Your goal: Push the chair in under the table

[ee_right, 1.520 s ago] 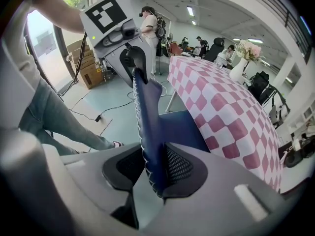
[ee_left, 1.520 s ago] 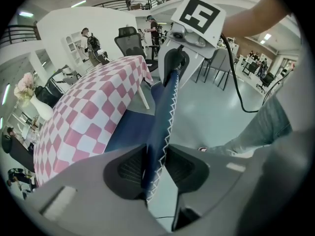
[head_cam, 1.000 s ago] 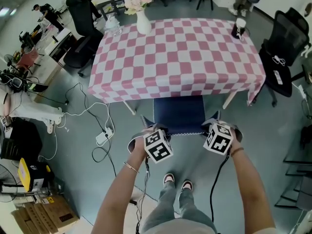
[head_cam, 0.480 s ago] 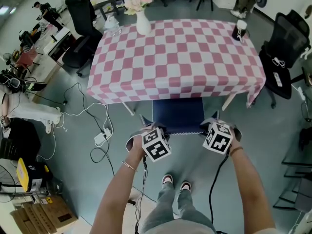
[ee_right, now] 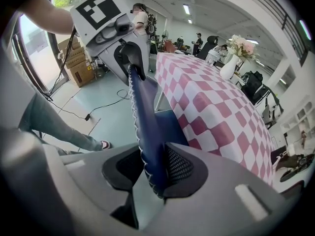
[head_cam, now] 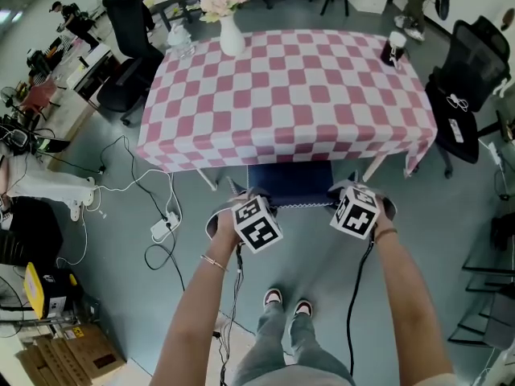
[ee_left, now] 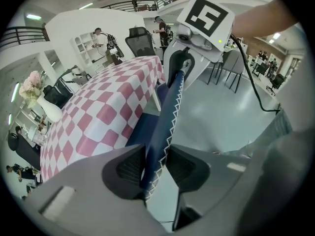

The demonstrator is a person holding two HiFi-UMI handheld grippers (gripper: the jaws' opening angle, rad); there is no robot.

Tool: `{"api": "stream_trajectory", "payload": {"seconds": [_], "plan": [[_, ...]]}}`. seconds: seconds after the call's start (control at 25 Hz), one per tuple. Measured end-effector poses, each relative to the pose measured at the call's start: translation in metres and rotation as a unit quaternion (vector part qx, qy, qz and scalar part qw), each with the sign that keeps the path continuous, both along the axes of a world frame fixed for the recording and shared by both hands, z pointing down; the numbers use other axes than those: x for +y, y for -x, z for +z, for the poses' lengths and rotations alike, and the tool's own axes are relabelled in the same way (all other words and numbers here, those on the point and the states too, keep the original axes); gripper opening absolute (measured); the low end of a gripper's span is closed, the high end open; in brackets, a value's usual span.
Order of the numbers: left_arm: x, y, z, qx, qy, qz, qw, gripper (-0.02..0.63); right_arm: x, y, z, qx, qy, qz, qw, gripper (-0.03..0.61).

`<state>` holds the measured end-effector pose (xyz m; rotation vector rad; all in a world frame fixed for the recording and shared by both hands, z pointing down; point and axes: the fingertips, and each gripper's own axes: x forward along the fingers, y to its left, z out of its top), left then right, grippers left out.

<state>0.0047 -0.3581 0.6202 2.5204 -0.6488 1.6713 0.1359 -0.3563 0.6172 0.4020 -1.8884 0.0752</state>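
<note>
Chair point(head_cam: 290, 185), blue: seat is tucked partly beneath the pink-checked table point(head_cam: 282, 95), and the backrest's top edge is held at both ends. Left tongs point(ee_left: 155, 167) are pinched on that edge, seemingly lightly; right tongs point(ee_right: 153, 168) are clamped on it. A white vase point(head_cam: 231, 37) is set at the table's far side

Both forearms extended from 6 o'clock edge toward 12 o'clock in head view; left forearm point(head_cam: 201, 304) and right forearm point(head_cam: 406, 296) kept roughly parallel. Left gripper point(head_cam: 241, 200) held at 9 o'clock of right gripper point(head_cam: 348, 194), level with it, both pitched steeply down. Jaws of each closed partway on chair backrest point(ee_left: 170, 107) (panel seen pinched between pads in both gripper views). Marker cubes turned up toward head camera.
</note>
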Motion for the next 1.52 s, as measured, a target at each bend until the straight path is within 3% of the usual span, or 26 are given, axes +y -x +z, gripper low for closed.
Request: {"api": "stream_trajectory", "payload": {"seconds": [0.2, 0.44, 0.72, 1.08, 1.52], "plan": [[-0.030, 0.000, 0.000, -0.002, -0.014, -0.002, 0.9999, 0.123, -0.029, 0.001, 0.000, 0.002, -0.016, 0.006, 1.000, 0.114], [-0.041, -0.001, -0.002, 0.008, -0.003, 0.007, 0.9999, 0.129, -0.040, 0.001, 0.000, -0.003, -0.015, -0.006, 1.000, 0.112], [-0.039, -0.002, 0.000, 0.008, 0.007, 0.010, 0.9999, 0.130, -0.039, -0.001, 0.000, 0.000, -0.009, -0.006, 1.000, 0.114], [-0.037, -0.003, 0.000, 0.005, 0.002, 0.023, 0.9997, 0.123, -0.036, 0.001, 0.001, -0.003, 0.004, -0.022, 1.000, 0.114], [-0.029, -0.002, -0.002, 0.014, -0.016, 0.031, 0.9993, 0.138, -0.029, 0.000, 0.003, -0.005, 0.014, -0.008, 1.000, 0.138]]}}
